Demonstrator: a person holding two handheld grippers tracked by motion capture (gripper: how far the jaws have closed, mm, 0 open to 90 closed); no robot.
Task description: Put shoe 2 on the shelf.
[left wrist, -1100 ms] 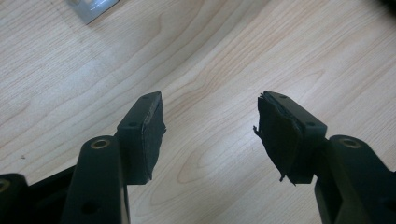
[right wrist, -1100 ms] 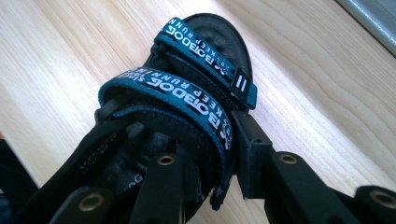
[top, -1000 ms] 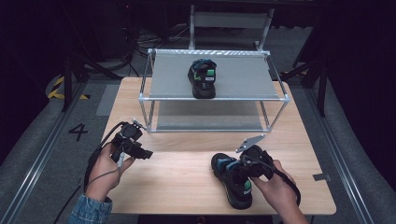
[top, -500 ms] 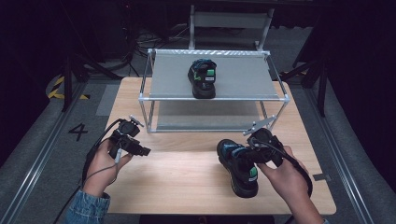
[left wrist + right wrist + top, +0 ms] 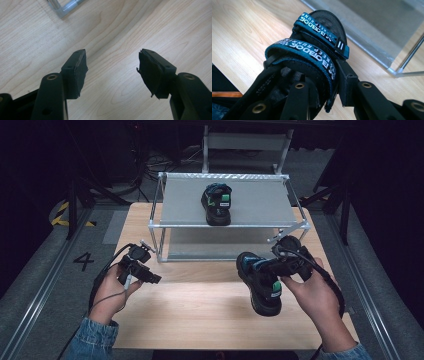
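The right gripper [image 5: 267,269] clamps a black strapped shoe with blue bands [image 5: 260,282], lifted clear of the pale wooden table [image 5: 200,310]. The left gripper [image 5: 112,67] hovers spread apart, grasping nothing.

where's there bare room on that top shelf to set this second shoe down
The shelf is bare on both sides of the shoe already there: a patch to its left up to the rail, a wider one to its right. The right gripper grips the second shoe. The table front between the hands is also bare.
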